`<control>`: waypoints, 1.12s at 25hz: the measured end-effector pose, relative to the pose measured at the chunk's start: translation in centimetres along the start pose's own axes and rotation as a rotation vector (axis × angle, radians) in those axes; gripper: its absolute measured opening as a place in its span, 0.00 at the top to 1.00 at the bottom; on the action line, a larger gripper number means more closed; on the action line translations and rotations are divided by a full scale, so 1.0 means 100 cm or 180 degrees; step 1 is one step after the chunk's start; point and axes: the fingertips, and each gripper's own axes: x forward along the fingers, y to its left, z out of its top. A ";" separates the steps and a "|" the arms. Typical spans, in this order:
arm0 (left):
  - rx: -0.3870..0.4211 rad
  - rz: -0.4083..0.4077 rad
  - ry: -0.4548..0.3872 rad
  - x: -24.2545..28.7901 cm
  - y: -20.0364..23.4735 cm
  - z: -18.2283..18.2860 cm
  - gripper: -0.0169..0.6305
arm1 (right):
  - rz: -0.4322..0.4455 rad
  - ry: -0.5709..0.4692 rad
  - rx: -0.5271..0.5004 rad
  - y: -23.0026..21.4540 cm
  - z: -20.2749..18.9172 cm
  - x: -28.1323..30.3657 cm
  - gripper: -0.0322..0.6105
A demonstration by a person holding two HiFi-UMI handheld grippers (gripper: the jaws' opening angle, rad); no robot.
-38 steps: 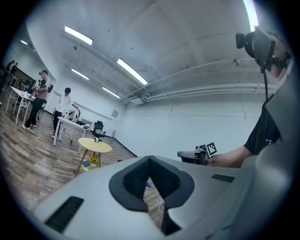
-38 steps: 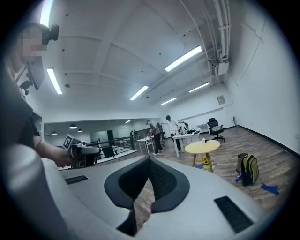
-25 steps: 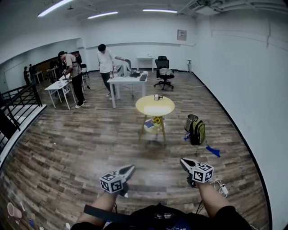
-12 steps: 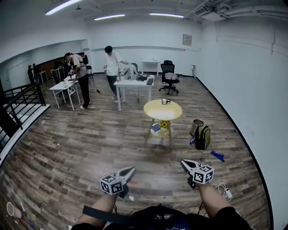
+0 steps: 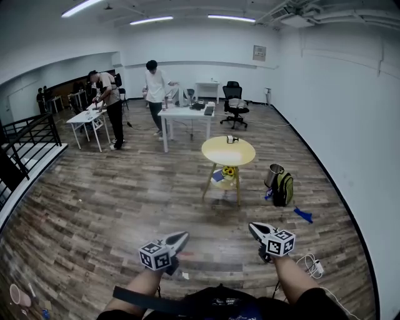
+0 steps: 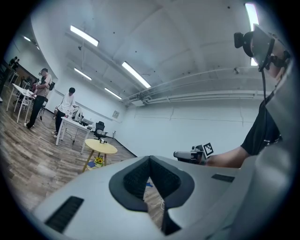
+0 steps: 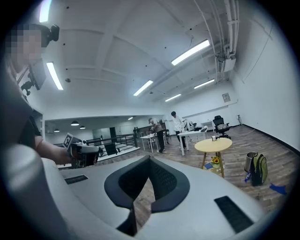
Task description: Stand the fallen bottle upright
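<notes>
Bottle (image 5: 232,139), seemingly the small thing lying on the far round yellow table (image 5: 219,153), stays well apart from the left tool (image 5: 184,234) and right tool (image 5: 252,226), both clenched empty near the person; only the view has shifted slightly, so the approach remains ahead.

White walls, wood-plank floor (image 5: 125,187), round yellow table (image 5: 226,153), ceiling strip lights (image 5: 231,17).

Head cam high, looks steeply down; left gripper (image 5: 182,235) and right gripper (image 5: 252,227) close below. Gripper cams sit just behind their jaws, facing forward. All three share yellow table (image 5: 228,151), well ahead of both grippers.
</notes>
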 end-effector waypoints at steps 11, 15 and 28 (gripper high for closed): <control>0.0037 0.0054 0.0101 0.113 0.001 0.007 0.96 | 0.0097 -0.0023 0.0102 -0.113 0.016 0.006 0.93; 0.0065 0.0076 0.0074 0.180 -0.009 0.013 0.96 | 0.0182 -0.0037 0.0027 -0.174 0.040 -0.001 0.93; 0.0028 0.0080 0.0129 0.342 -0.030 0.018 0.96 | 0.0299 -0.0033 -0.0043 -0.321 0.077 -0.022 0.93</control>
